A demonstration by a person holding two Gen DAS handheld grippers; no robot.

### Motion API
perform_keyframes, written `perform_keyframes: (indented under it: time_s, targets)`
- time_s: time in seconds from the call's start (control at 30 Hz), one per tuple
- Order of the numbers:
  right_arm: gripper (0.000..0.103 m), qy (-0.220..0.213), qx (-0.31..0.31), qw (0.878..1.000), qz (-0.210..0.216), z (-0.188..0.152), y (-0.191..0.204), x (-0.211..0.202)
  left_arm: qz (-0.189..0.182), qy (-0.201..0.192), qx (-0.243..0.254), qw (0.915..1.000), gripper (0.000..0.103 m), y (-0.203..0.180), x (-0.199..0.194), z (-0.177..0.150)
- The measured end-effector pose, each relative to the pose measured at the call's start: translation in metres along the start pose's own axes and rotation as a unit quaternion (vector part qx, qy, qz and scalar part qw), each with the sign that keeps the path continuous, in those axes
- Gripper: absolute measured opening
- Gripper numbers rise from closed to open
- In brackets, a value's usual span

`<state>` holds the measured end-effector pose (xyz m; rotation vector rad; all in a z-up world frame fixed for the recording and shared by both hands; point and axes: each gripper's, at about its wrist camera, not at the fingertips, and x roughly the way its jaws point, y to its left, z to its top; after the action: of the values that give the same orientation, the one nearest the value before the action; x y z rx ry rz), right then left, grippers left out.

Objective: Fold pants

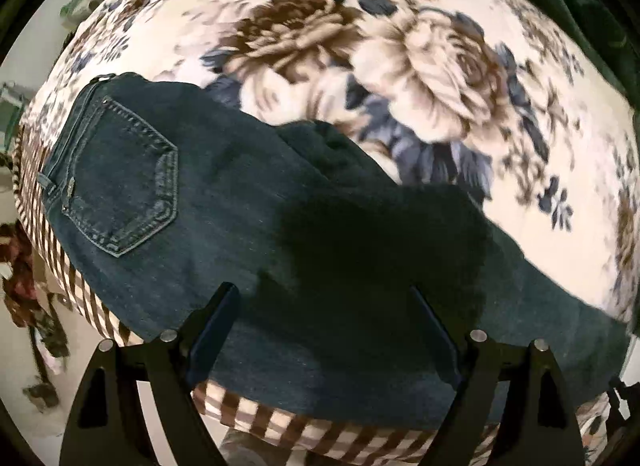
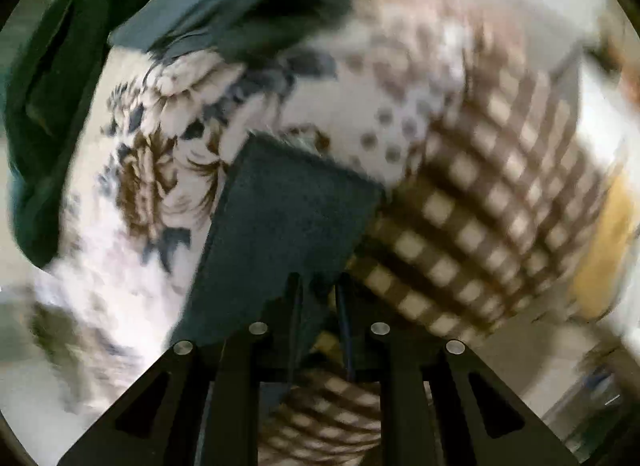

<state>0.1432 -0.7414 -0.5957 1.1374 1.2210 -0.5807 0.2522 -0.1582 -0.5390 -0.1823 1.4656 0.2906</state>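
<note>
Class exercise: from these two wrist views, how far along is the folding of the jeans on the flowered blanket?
Done: the jeans lie back pocket up on the flowered blanket, apparently already doubled leg over leg. In hand: the right gripper pinches a leg end, while the left gripper hovers open over the thigh. Left: carrying the legs toward the waist and squaring the stack.

You're in a home bedroom: a bed (image 1: 440, 65) spread with a plush floral blanket (image 1: 420, 77) over a brown-checked sheet (image 2: 480, 205), dark green bedding (image 2: 44, 105) bunched alongside, and clutter on the pale floor (image 1: 20, 346)
</note>
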Motion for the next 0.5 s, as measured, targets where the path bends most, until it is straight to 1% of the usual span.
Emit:
perform_keyframes:
  time_s: [0.07, 0.1, 0.17, 0.2, 0.23, 0.27, 0.37, 0.4, 0.47, 0.5]
  targets:
    - [0.021, 0.009, 0.029, 0.999, 0.041, 0.001, -0.014, 0.008, 0.006, 0.01, 0.003, 0.9999, 0.085, -0.008, 0.005, -0.001]
    - [0.021, 0.004, 0.026, 0.998, 0.055, 0.001, -0.016, 0.009, 0.009, 0.01, 0.005, 0.9999, 0.085, -0.011, 0.006, -0.002]
    - [0.02, -0.014, 0.009, 0.998, 0.063, 0.0, -0.011, 0.009, 0.021, 0.008, 0.013, 0.9997, 0.085, -0.021, 0.006, -0.003]
    - [0.017, -0.037, -0.009, 0.997, 0.064, -0.001, -0.007, 0.003, 0.024, 0.005, 0.016, 0.9996, 0.085, -0.025, 0.006, -0.003]
    - [0.005, -0.047, -0.02, 0.997, 0.06, -0.002, 0.0, 0.0, 0.03, 0.002, 0.021, 0.9993, 0.085, -0.031, 0.005, -0.003]
    - [0.005, -0.057, -0.039, 0.996, 0.053, -0.002, 0.009, -0.004, 0.032, 0.0, 0.023, 0.9992, 0.085, -0.033, 0.005, -0.003]
    - [0.004, -0.093, -0.087, 0.989, 0.072, -0.005, 0.035, -0.026, 0.036, -0.001, 0.02, 0.9992, 0.085, -0.047, 0.006, 0.001]
    - [0.004, -0.111, -0.109, 0.984, 0.086, -0.008, 0.046, -0.041, 0.035, -0.002, 0.019, 0.9992, 0.085, -0.05, 0.006, 0.002]
    - [0.004, -0.133, -0.131, 0.976, 0.114, -0.011, 0.056, -0.059, 0.034, -0.006, 0.015, 0.9993, 0.085, -0.051, 0.001, 0.003]
    - [0.004, -0.147, -0.144, 0.969, 0.135, -0.012, 0.06, -0.07, 0.035, -0.008, 0.013, 0.9993, 0.085, -0.052, -0.001, 0.005]
